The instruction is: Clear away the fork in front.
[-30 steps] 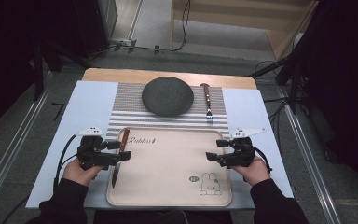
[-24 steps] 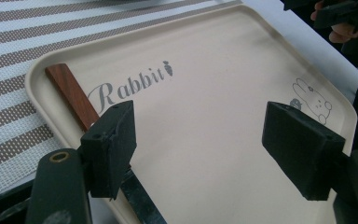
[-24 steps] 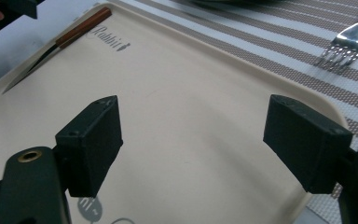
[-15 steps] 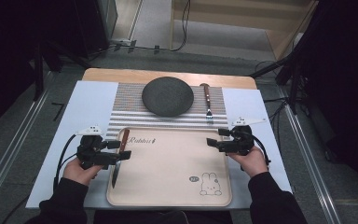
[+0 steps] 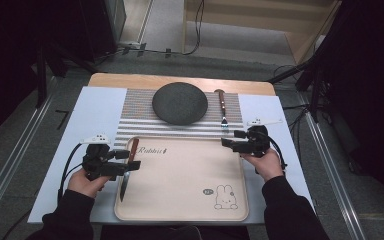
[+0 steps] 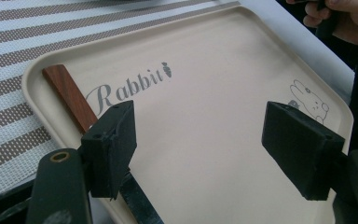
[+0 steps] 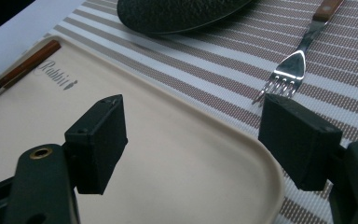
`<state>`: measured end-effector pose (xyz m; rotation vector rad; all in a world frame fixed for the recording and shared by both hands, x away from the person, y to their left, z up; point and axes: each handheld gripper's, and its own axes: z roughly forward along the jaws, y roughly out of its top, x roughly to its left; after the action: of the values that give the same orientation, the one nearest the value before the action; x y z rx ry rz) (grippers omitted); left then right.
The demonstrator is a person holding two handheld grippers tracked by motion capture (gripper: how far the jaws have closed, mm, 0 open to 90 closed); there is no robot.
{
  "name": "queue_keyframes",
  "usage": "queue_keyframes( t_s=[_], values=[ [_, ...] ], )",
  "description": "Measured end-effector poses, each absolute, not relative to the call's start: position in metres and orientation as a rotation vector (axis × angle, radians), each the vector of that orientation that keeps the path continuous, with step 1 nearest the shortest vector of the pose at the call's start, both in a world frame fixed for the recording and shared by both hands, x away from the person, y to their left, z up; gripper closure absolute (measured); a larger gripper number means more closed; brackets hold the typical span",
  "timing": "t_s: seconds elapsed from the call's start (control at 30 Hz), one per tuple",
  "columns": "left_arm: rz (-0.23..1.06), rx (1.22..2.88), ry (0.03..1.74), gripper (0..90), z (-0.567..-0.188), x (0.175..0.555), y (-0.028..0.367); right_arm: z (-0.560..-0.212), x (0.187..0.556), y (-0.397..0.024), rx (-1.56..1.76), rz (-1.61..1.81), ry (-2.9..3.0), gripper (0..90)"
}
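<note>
Both forearms come in from the bottom of the high view, sleeves dark, each hand wrapped around the body of its tongs from below. The left tongs (image 5: pixel 130 160) sit low and level, pointing toward the right, jaws standing wide apart with nothing between the pads (image 6: pixel 112 144). The right tongs (image 5: pixel 228 143) point leftward, held a little farther from the person than the left pair (its cable loops off behind the wrist). Their jaws have just been closing slightly, yet stand wide with nothing gripped between the pads (image 7: pixel 98 140).
</note>
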<state>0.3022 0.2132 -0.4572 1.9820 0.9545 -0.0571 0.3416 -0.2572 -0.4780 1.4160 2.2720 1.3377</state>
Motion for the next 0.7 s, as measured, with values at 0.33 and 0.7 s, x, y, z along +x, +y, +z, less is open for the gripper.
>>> queue_keyframes(
  t_s=[0.33,0.7],
  values=[
    [-0.051,1.974,0.956,26.7,-0.457,0.303,0.214,-0.479,0.365,-0.255,1.417,1.320,2.236,22.7],
    [-0.058,1.986,0.956,26.7,-0.459,0.304,0.213,-0.479,0.380,-0.258,1.479,1.304,2.198,24.3]
  ],
)
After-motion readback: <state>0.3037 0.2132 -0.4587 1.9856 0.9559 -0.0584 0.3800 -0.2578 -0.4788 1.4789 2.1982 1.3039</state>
